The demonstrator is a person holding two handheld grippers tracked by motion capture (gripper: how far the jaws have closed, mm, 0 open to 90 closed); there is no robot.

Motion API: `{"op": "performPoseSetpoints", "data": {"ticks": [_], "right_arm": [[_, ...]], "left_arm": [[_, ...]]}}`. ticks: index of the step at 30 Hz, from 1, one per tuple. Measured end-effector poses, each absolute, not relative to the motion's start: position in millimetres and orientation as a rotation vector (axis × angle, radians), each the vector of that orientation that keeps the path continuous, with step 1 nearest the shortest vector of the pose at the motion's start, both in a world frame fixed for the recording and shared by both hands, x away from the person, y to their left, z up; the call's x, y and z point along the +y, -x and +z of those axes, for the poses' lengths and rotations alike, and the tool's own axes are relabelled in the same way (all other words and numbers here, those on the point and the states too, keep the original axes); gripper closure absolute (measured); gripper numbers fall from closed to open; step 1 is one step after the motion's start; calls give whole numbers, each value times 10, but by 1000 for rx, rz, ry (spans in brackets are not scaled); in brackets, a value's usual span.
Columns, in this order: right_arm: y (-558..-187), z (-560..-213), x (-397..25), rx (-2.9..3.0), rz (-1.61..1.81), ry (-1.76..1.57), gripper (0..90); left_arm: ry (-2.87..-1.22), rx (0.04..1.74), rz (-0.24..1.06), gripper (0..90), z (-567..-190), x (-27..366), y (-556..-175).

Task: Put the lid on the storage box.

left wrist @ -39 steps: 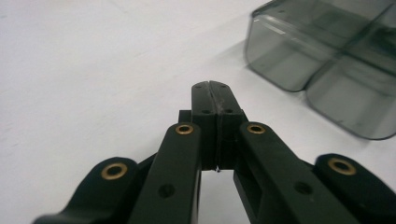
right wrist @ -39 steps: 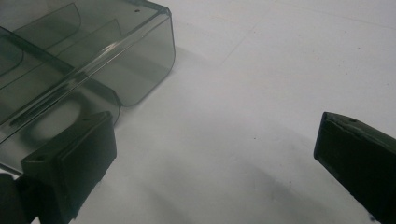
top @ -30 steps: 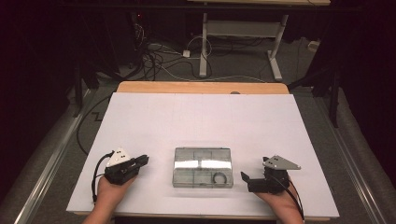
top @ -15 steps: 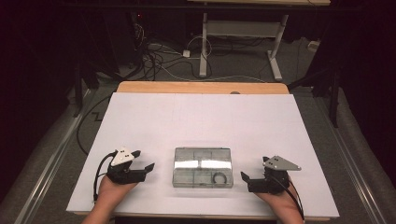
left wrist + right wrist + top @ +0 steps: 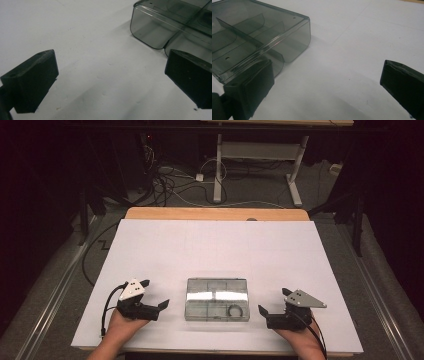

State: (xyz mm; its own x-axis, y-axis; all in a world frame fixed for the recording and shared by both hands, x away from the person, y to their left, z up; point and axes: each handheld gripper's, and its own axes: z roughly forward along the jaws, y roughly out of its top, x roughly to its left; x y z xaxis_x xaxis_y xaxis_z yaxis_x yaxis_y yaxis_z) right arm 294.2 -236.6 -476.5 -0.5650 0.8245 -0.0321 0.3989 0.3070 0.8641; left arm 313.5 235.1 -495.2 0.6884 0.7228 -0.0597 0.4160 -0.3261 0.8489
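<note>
A clear grey plastic compartment box (image 5: 217,299) lies flat near the front of the white table sheet (image 5: 215,250), with a small dark ring (image 5: 235,310) in its front right cell. My left gripper (image 5: 156,293) rests on the sheet just left of the box, open, with nothing between its jaws. In the left gripper view the left gripper (image 5: 111,77) shows bare sheet between its jaws, and a box (image 5: 160,27) corner lies ahead to the right. My right gripper (image 5: 273,301) sits just right of the box, open and empty. In the right gripper view the right gripper (image 5: 327,86) has its left jaw close beside the box (image 5: 249,37) wall.
A wooden table edge (image 5: 215,213) shows beyond the sheet at the far side. Behind it, on the floor, are cables (image 5: 170,180) and white desk legs (image 5: 218,165). Bare sheet stretches from the box to the far edge.
My left gripper has turned a little and its jaws now stand wider apart. The right gripper and the box have hardly moved.
</note>
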Motion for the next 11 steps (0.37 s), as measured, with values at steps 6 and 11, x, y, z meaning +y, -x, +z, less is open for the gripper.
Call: {"op": "performPoseSetpoints", "data": {"ticks": [6, 11], "right_arm": [[-2938, -4768, -2374, 2091, 1190, -1088, 0], [-2928, -4764, -2361, 2088, 1193, -1075, 0]], "left_arm": [[-1949, 881, 402, 0, -4952, 2368, -3136], [-1943, 881, 416, 0, -4948, 2367, -3122]]}}
